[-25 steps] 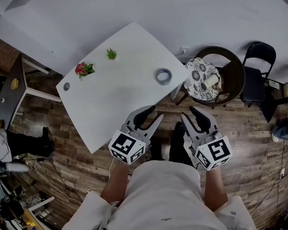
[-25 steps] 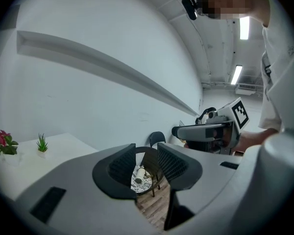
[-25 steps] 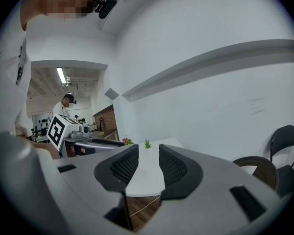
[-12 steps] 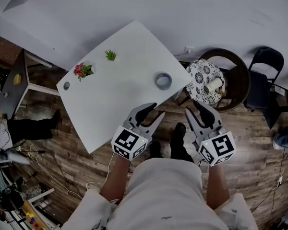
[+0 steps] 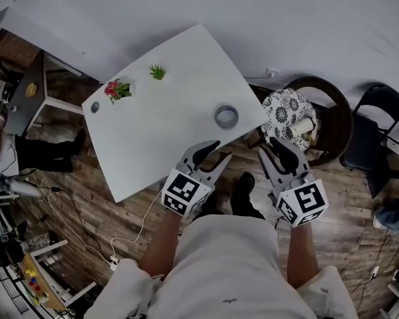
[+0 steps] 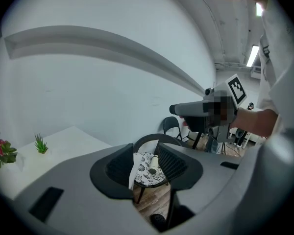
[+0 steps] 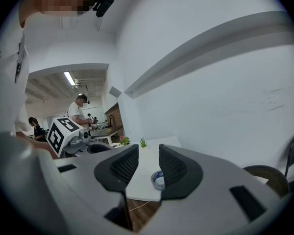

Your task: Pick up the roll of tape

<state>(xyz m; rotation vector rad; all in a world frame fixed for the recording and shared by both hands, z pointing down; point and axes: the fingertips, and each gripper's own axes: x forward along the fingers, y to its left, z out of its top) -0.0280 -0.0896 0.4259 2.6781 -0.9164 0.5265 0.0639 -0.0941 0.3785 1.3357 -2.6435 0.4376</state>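
The roll of tape (image 5: 227,117) is lying flat near the corner of the white table (image 5: 153,131), a bit ahead of both grippers and touching neither one. The left gripper (image 5: 215,153) is right at the table's edge, tipped slightly down, with its jaws opening and nothing between them. The right gripper (image 5: 269,149) is out over the wood floor, jaws apart and empty, and you can see the tape through the gap. Since a second ago, both have crept closer to the tape.
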